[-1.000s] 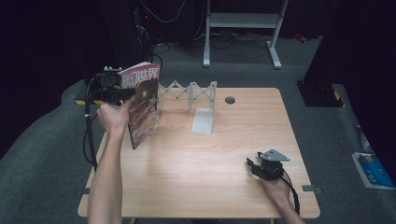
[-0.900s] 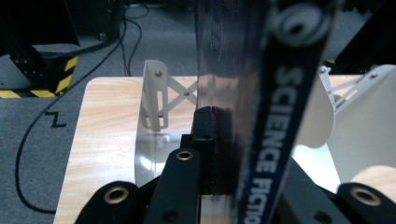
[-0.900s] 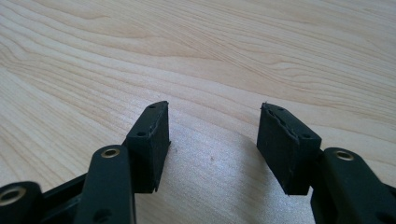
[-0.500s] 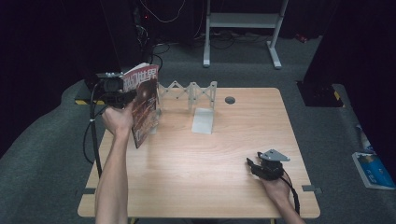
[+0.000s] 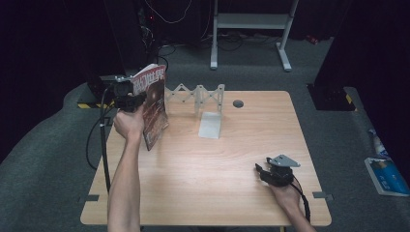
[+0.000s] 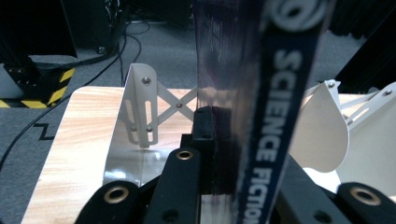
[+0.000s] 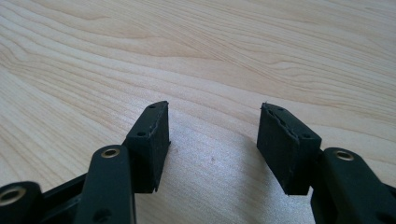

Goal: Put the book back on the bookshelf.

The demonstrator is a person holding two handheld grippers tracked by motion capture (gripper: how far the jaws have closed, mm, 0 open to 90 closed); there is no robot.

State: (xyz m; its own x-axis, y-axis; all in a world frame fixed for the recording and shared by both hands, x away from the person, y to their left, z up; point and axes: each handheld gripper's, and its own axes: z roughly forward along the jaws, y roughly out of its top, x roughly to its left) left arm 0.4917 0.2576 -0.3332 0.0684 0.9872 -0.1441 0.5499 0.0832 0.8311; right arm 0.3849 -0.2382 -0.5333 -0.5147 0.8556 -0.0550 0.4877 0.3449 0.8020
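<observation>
Magazine (image 5: 153, 104) lowered, left claw (image 6: 219, 140) clamped on it, right claw (image 7: 212, 140) open.

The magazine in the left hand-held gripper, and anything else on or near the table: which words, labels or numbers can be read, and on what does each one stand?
"SCIENCE FICTIO": down the blue spine of the magazine, cut off by the bottom edge of the left gripper view.
Large white characters on the magazine cover in the high view: too blurred to read.
Blue item on the floor: print too small to read.
</observation>
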